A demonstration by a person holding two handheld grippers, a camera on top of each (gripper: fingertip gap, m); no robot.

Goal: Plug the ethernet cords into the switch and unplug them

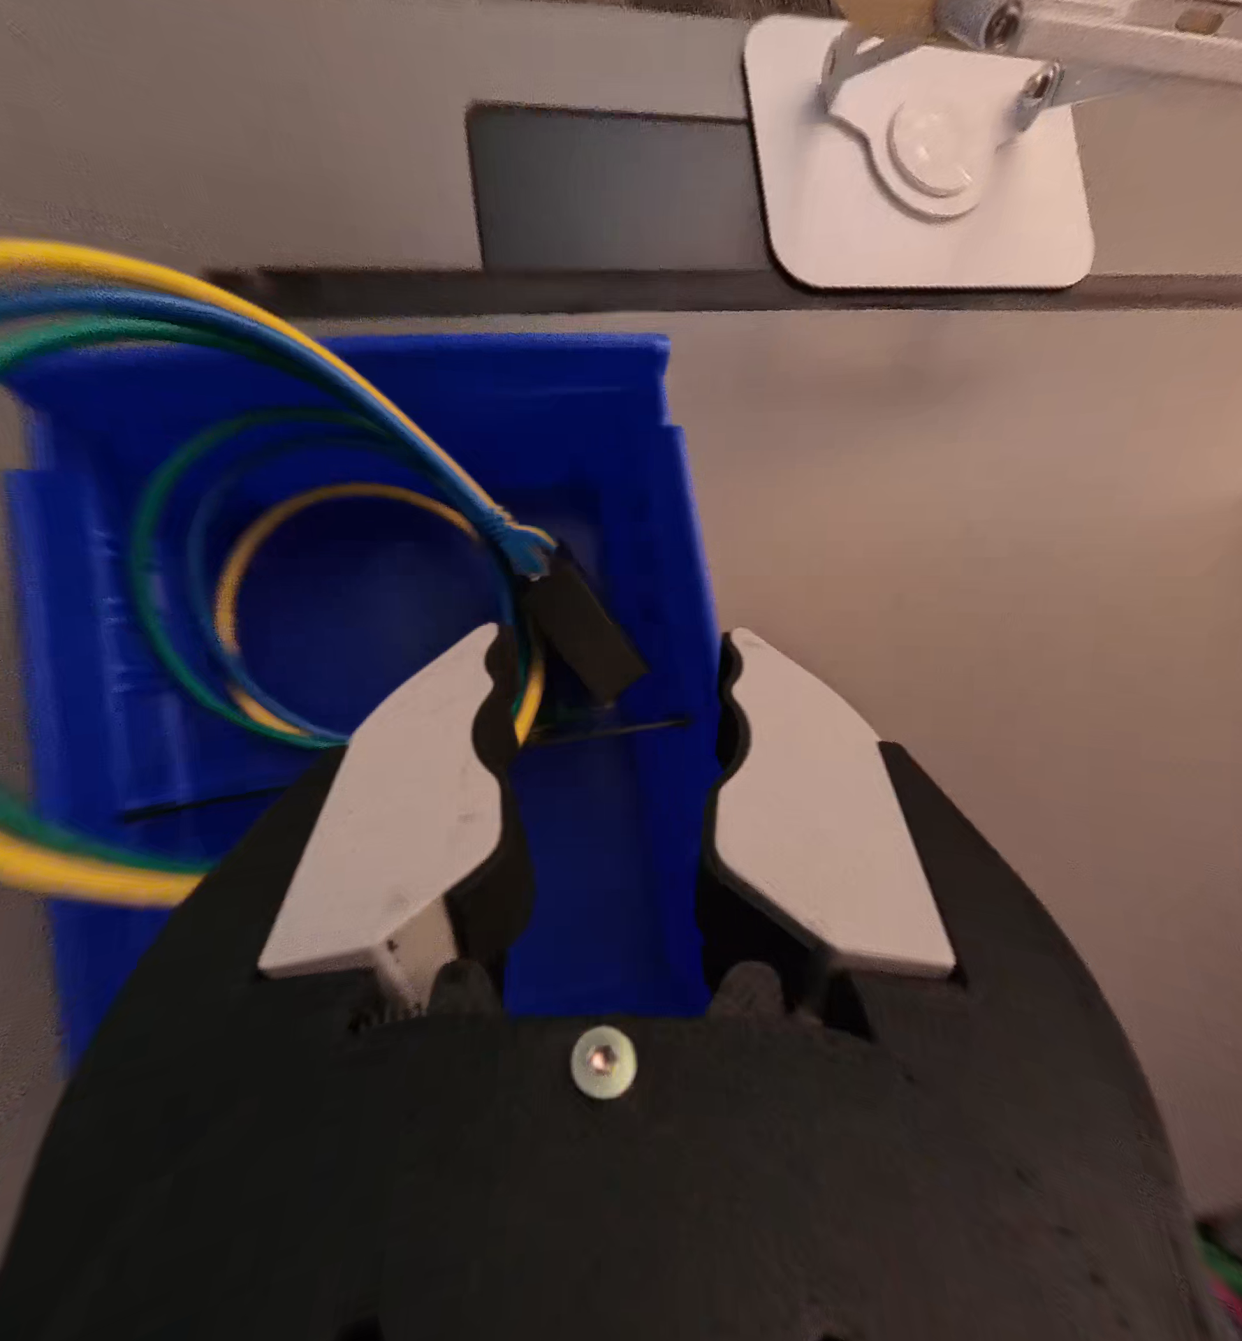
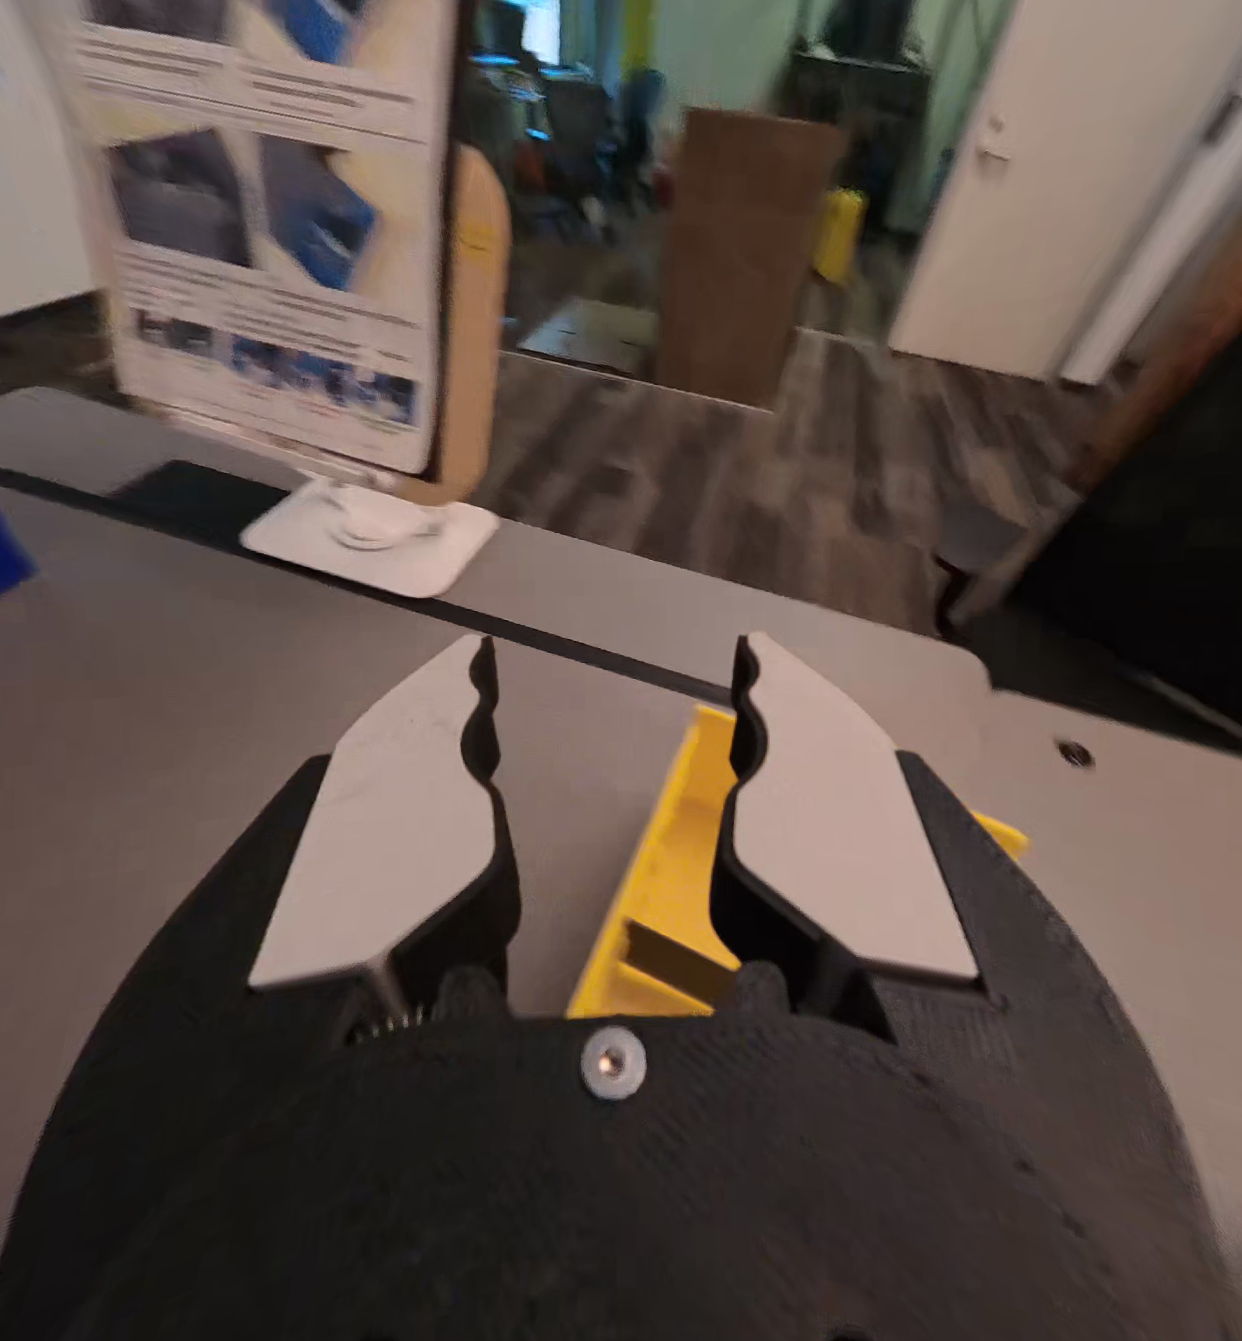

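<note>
Both jaws are held released, the left gripper [image 1: 607,638] lowered over the coiled ethernet cords [image 1: 357,617] in the blue tray [image 1: 625,464], seemingly for pickup, the right gripper [image 2: 612,642] kept idle above the yellow tray [image 2: 665,856]

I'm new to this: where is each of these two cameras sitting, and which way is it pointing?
Left wrist view: sits on the left gripper, looking down past its open jaws at a blue tray holding coiled yellow, green and blue cords.
Right wrist view: sits on the right gripper, jaws open, looking across the grey table over a yellow tray toward the room.
Shared: the table, the blue tray and a white stand base.
</note>
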